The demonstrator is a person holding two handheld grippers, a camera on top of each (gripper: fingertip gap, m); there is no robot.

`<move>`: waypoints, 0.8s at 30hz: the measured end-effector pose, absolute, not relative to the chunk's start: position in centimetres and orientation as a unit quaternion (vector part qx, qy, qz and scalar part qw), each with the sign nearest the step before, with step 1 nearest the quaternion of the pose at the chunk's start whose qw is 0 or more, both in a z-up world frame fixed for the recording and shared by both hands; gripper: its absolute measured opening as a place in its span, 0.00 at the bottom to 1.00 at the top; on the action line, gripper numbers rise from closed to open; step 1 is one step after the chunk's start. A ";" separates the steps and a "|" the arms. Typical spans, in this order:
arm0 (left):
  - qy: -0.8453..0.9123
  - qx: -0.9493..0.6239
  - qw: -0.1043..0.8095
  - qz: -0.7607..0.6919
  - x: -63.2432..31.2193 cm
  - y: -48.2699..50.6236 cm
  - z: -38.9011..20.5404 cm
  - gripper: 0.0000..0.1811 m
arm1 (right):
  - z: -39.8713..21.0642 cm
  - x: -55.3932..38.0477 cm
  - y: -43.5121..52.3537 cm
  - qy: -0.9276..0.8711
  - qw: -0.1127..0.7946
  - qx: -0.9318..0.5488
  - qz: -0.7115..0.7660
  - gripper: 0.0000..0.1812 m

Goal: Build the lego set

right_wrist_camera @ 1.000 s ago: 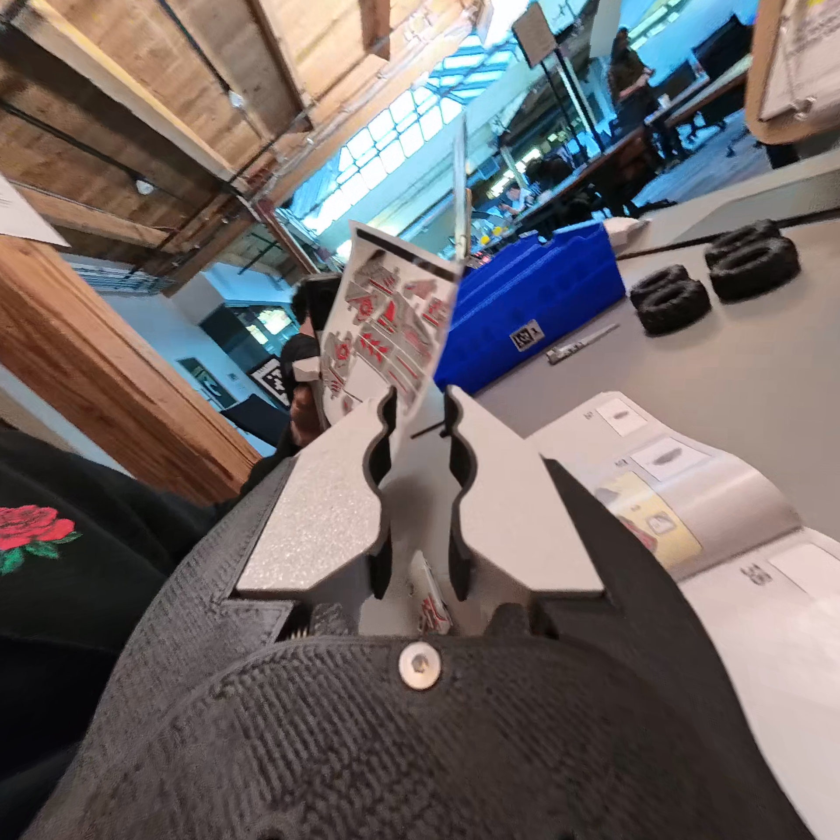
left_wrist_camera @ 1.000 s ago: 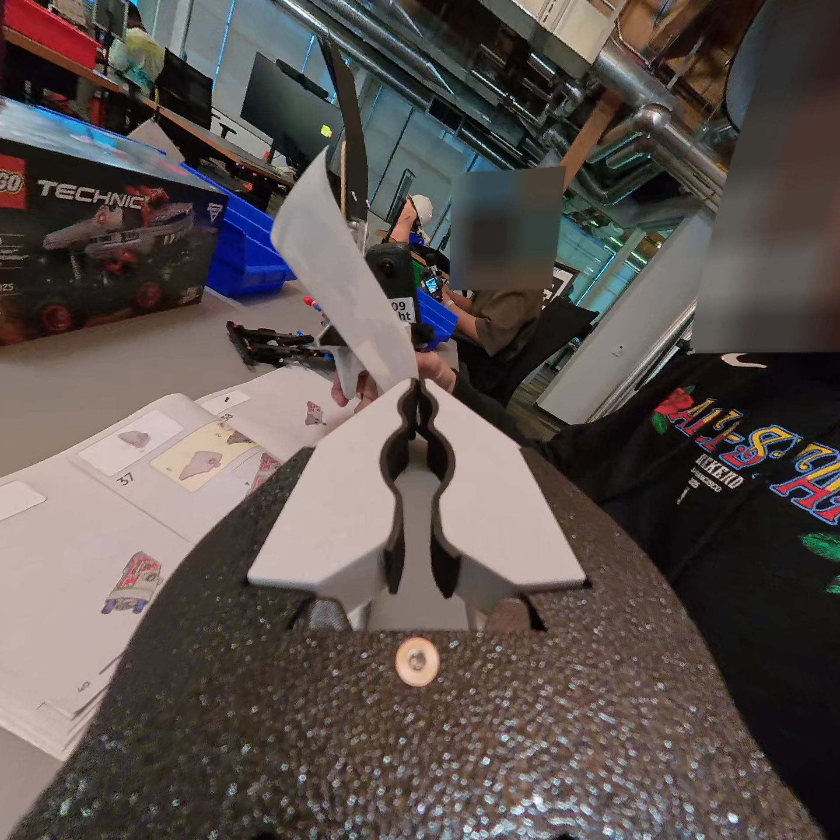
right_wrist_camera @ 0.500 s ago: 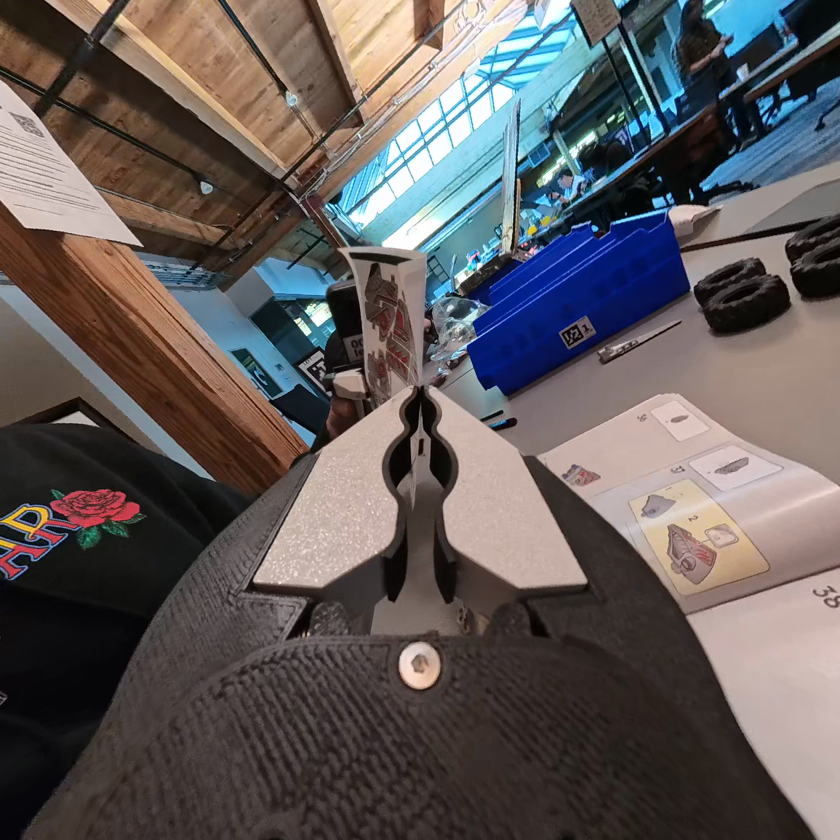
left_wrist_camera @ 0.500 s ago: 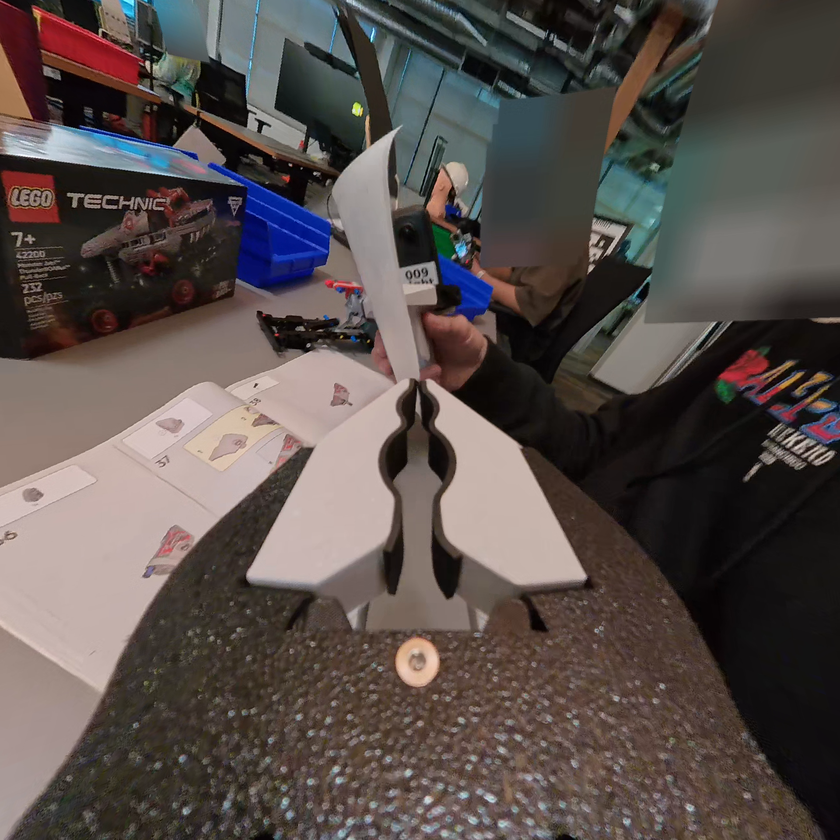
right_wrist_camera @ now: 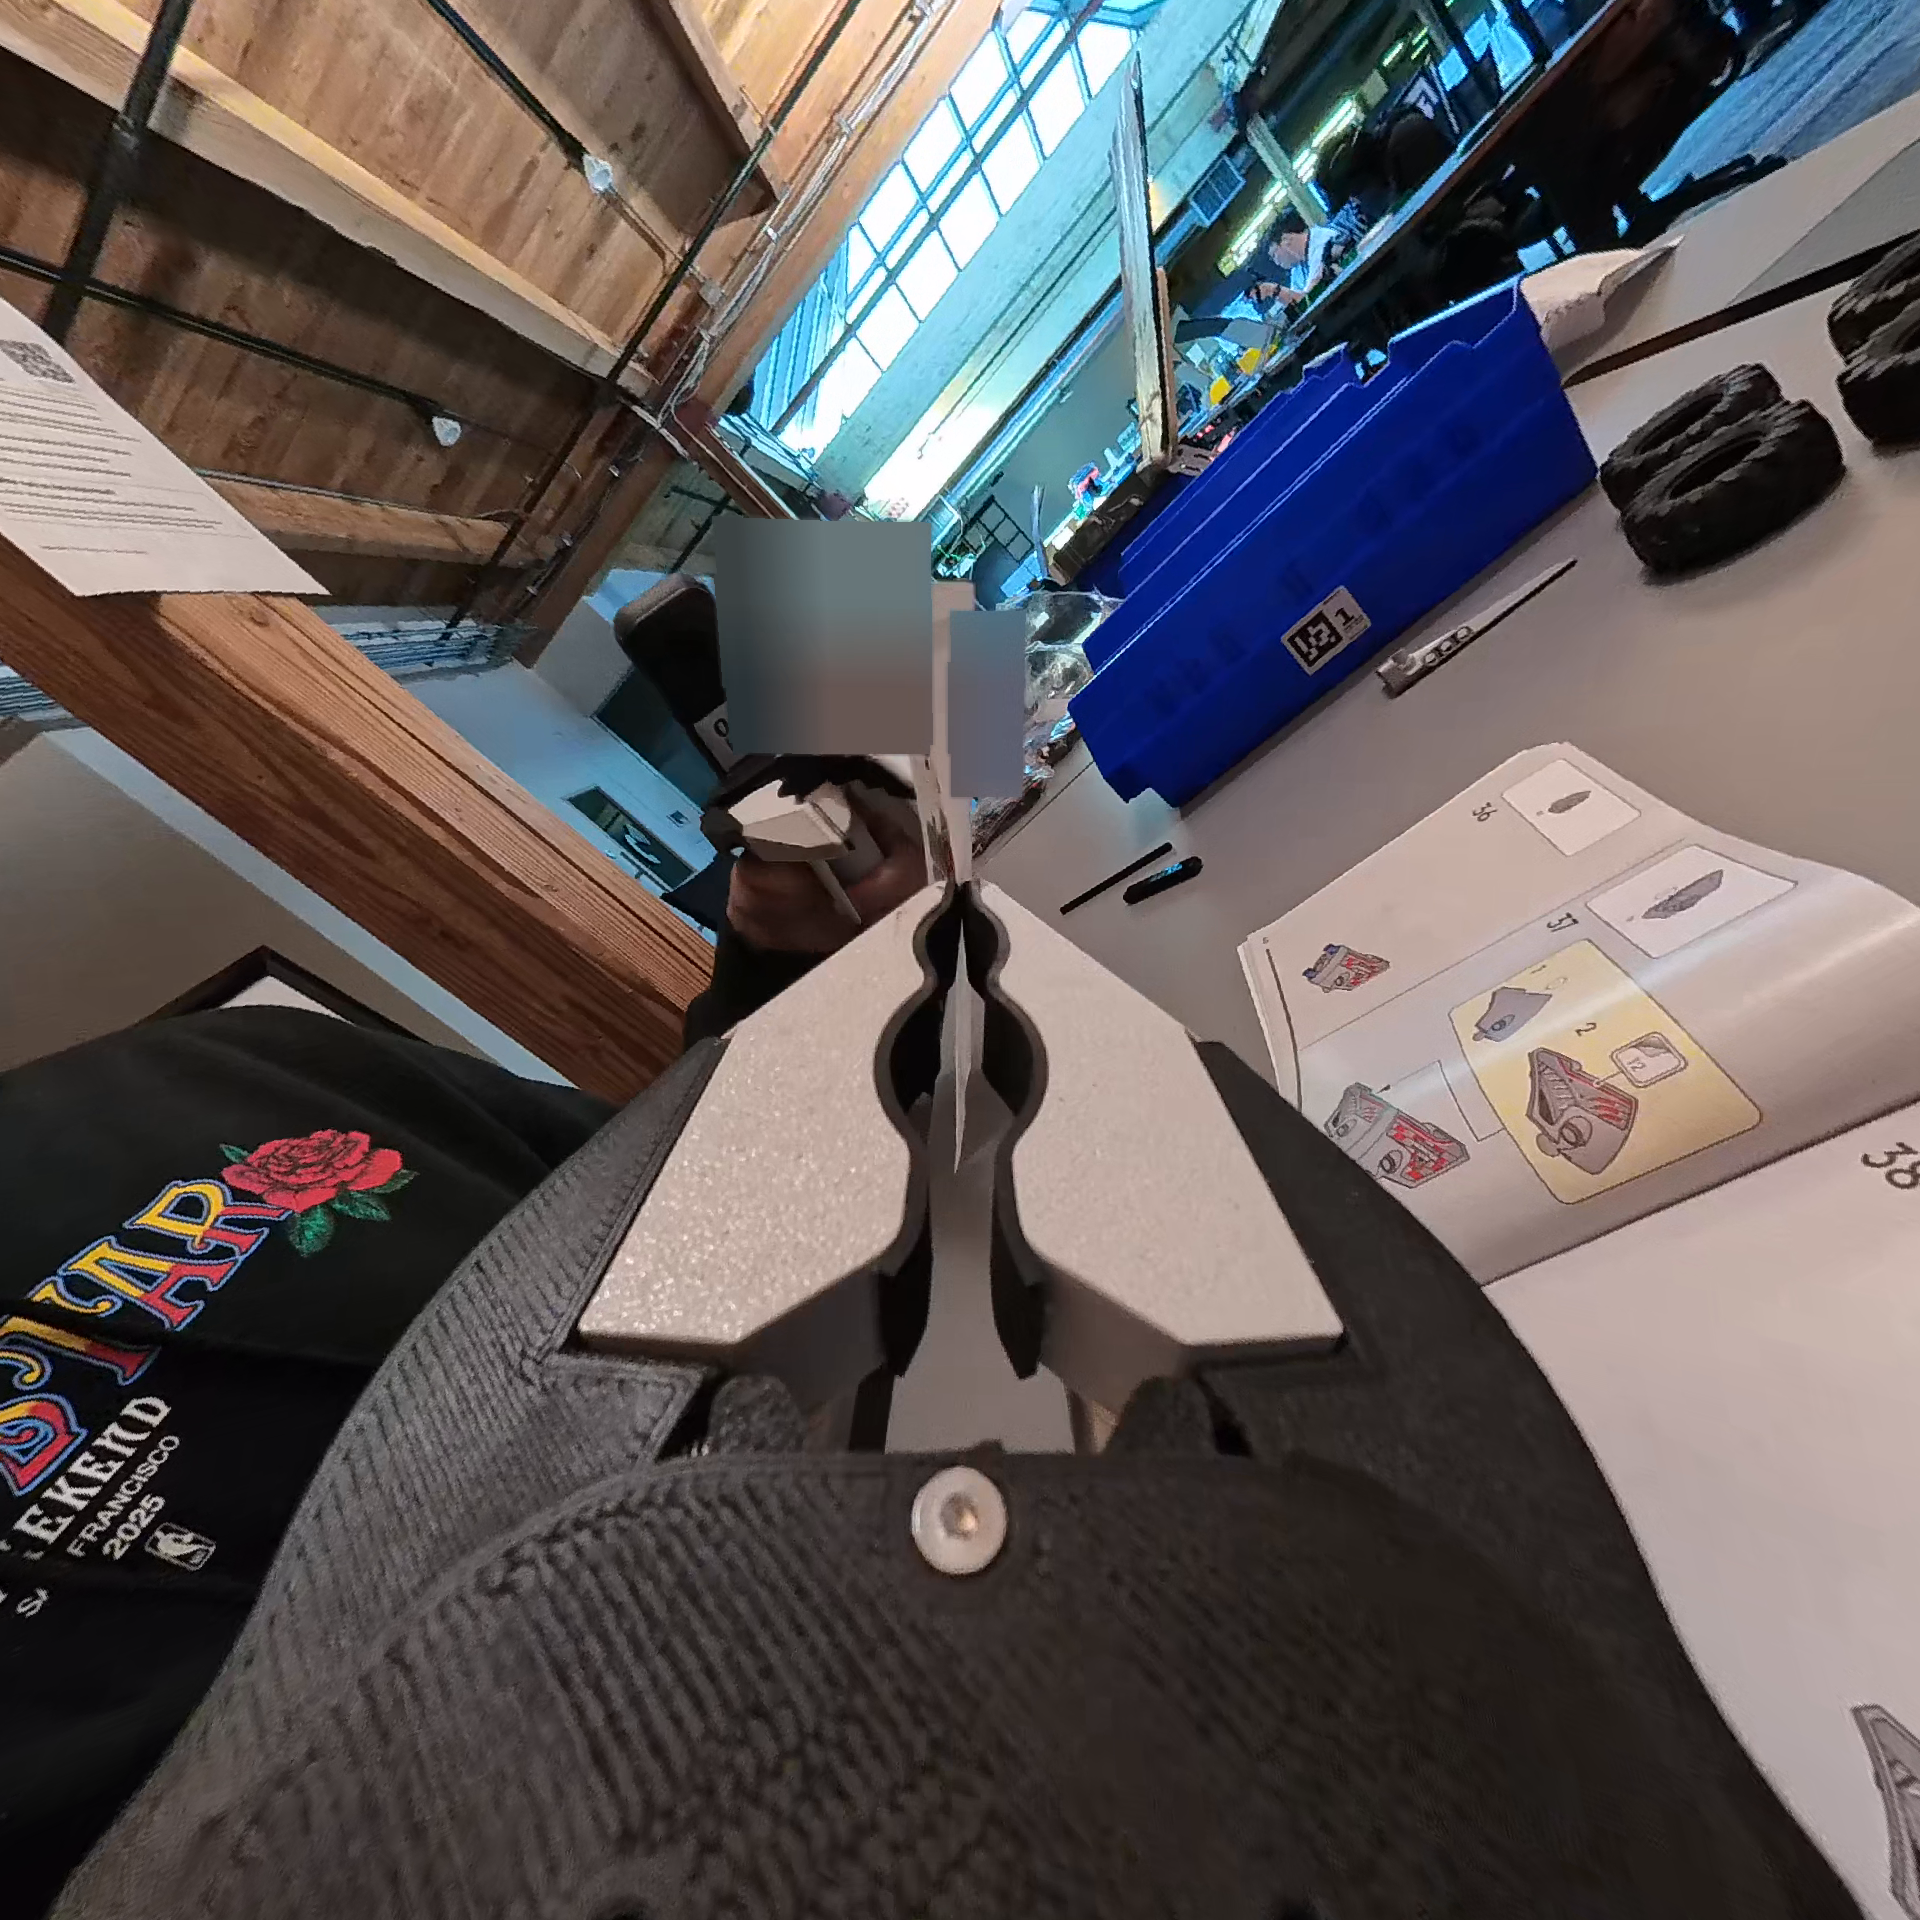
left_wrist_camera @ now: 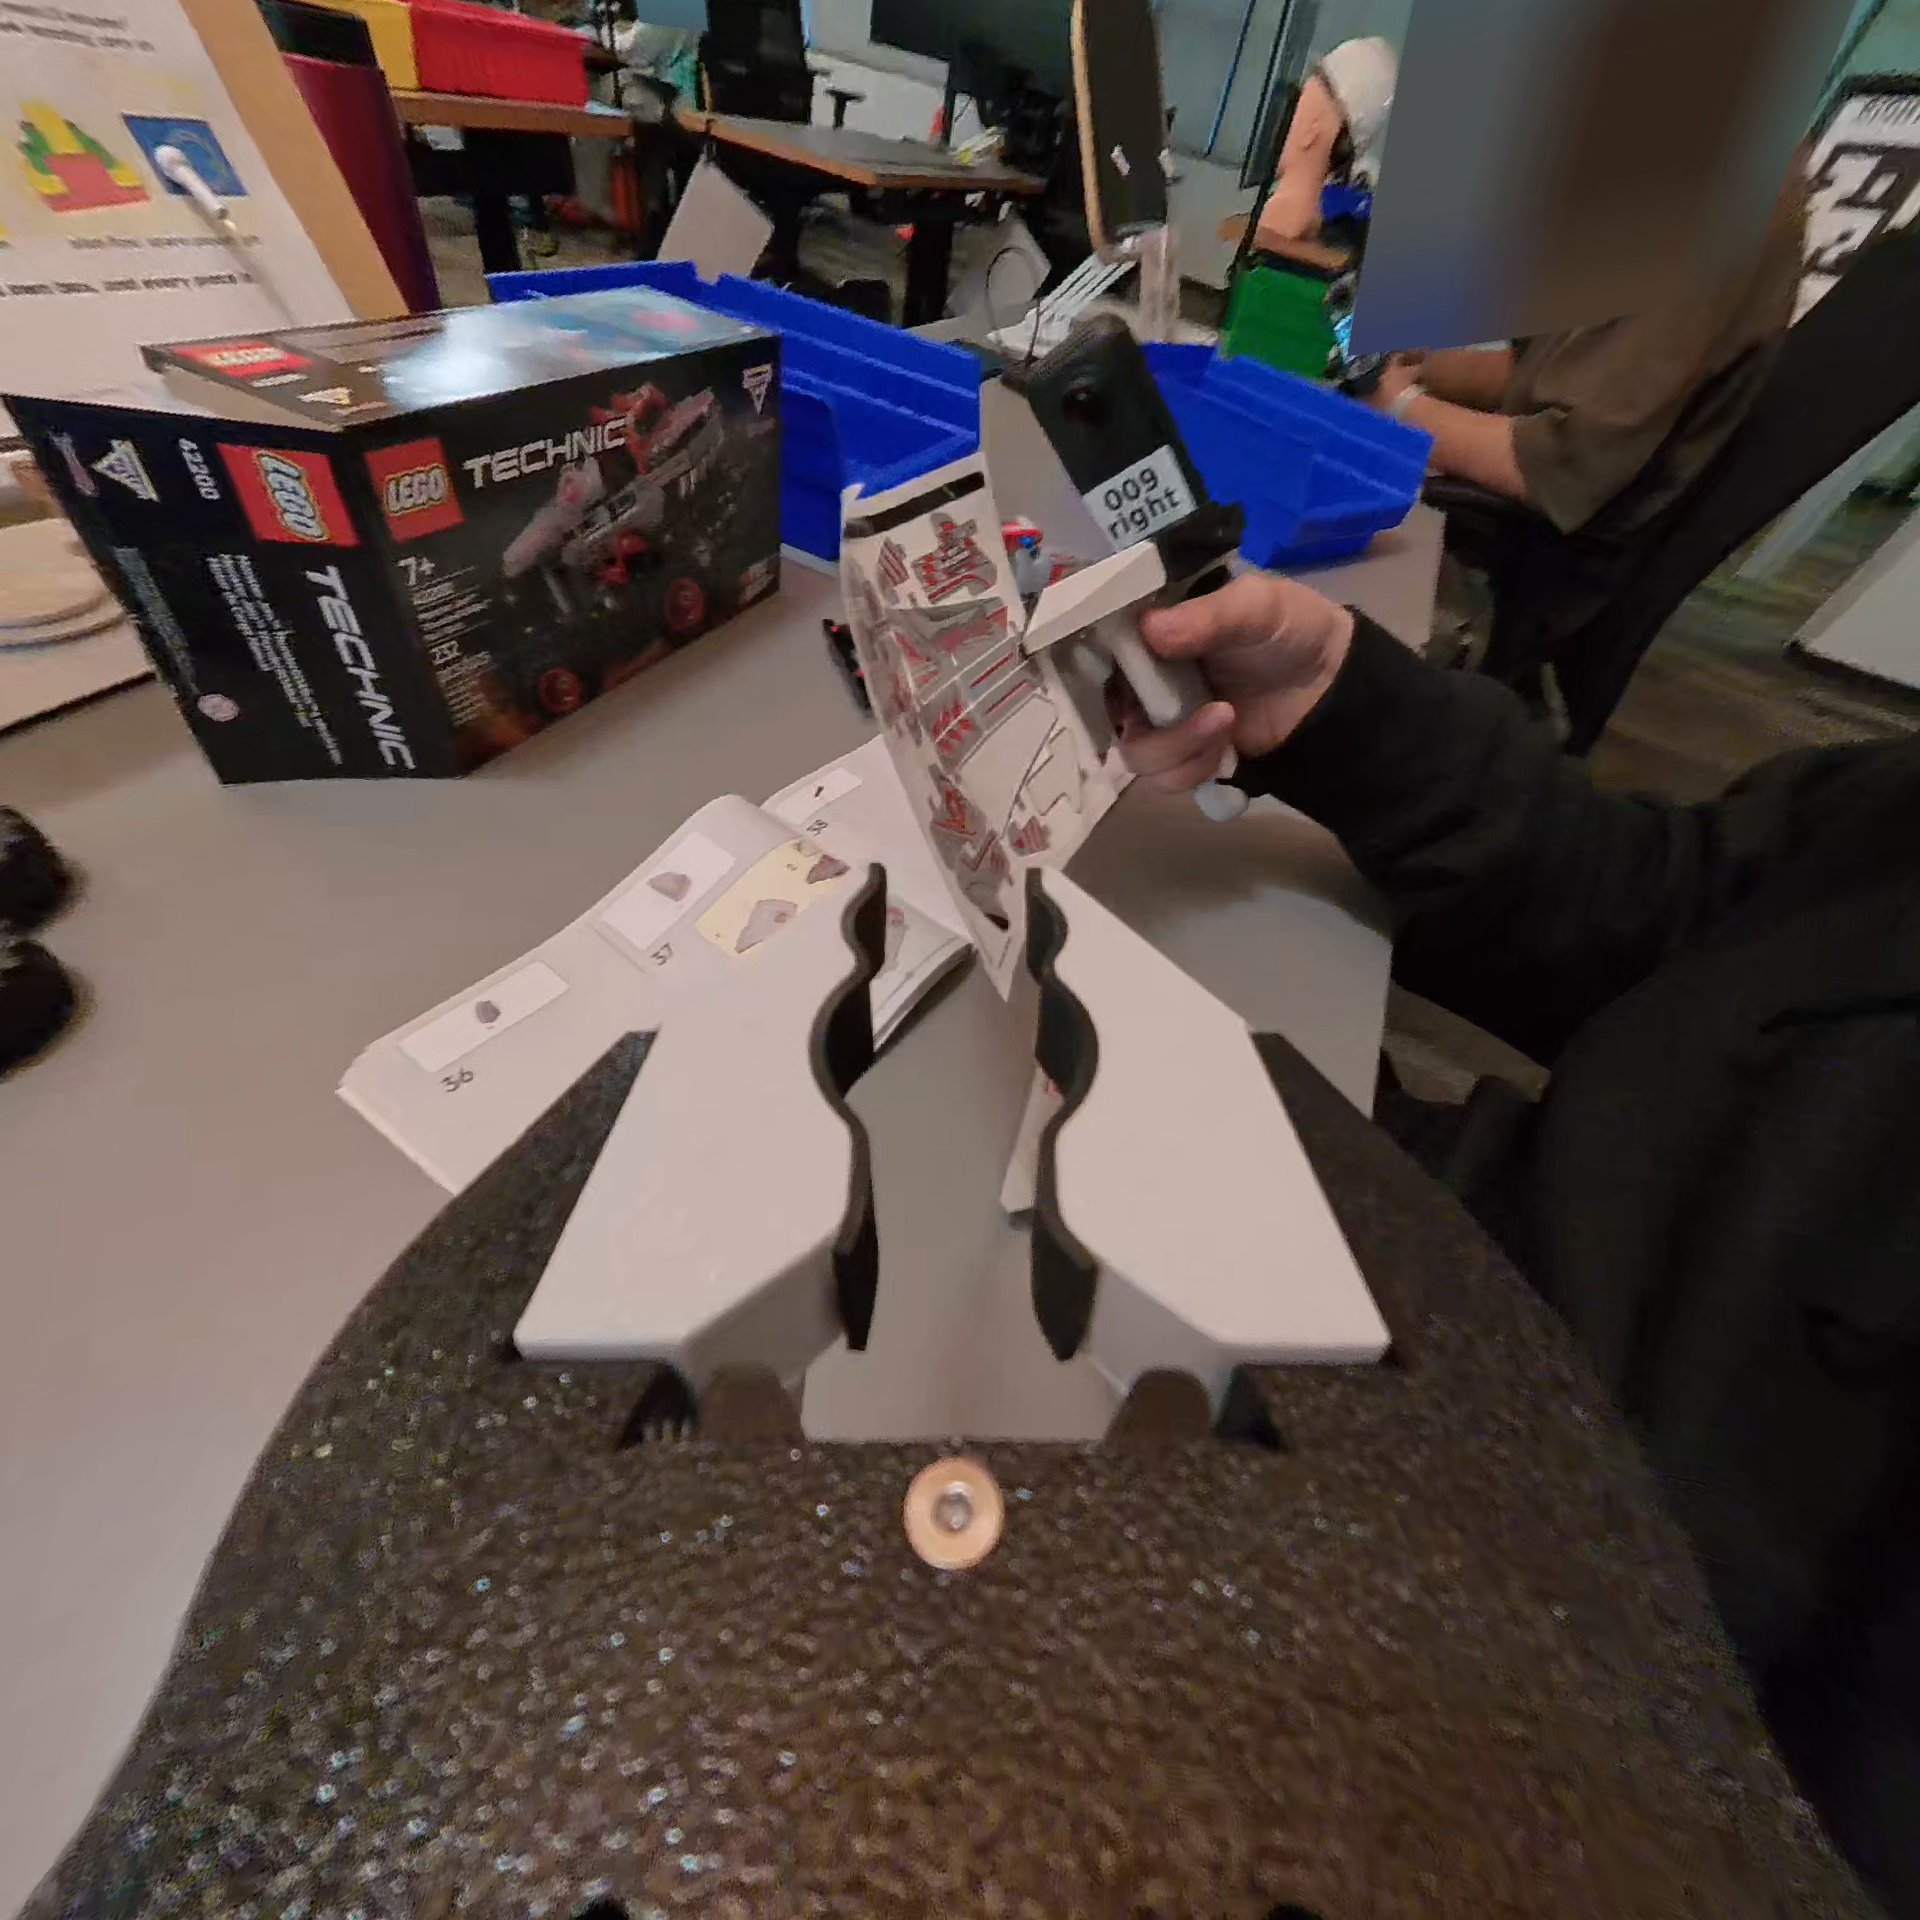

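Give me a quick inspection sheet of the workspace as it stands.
Surface: grey table, mostly bare.
Job's things: sticker sheet held upright in the air; open instruction booklet flat on the table; set box behind it; black tyres; partly built model mostly hidden behind the sheet.
Clutter: blue bins; small grey strip; black pin pieces.
Grippers: left tool open, the sheet's lower edge between its fingers; right tool shut on the sheet.
Cables: nothing seen.
Surroundings: other desks, people seated, wooden beam.
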State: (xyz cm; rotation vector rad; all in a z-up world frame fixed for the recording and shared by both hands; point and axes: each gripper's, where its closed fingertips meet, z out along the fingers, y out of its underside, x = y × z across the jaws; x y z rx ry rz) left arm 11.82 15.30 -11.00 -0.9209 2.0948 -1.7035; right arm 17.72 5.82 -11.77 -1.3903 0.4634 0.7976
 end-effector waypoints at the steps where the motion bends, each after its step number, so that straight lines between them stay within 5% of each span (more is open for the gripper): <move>1: 0.731 -0.318 0.149 -0.585 11.9 15.3 -11.1 0.13 | -11.9 17.7 5.8 0.205 0.670 -0.619 0.354 0.00; 11: 0.736 -0.351 0.067 -0.576 13.1 13.5 -11.3 0.16 | -11.6 16.9 5.9 0.191 0.665 -0.619 0.371 0.00; 17: 0.716 -0.358 0.020 -0.598 13.5 12.7 -11.5 0.00 | -11.4 17.0 5.5 0.189 0.669 -0.613 0.374 0.00; 21: 0.693 -0.370 -0.018 -0.619 13.5 12.4 -11.7 0.00 | -11.5 17.6 5.3 0.196 0.676 -0.609 0.365 0.00; 24: 0.633 -0.405 -0.031 -0.659 14.6 12.9 -11.4 0.00 | -11.0 18.8 4.7 0.201 0.701 -0.607 0.316 0.13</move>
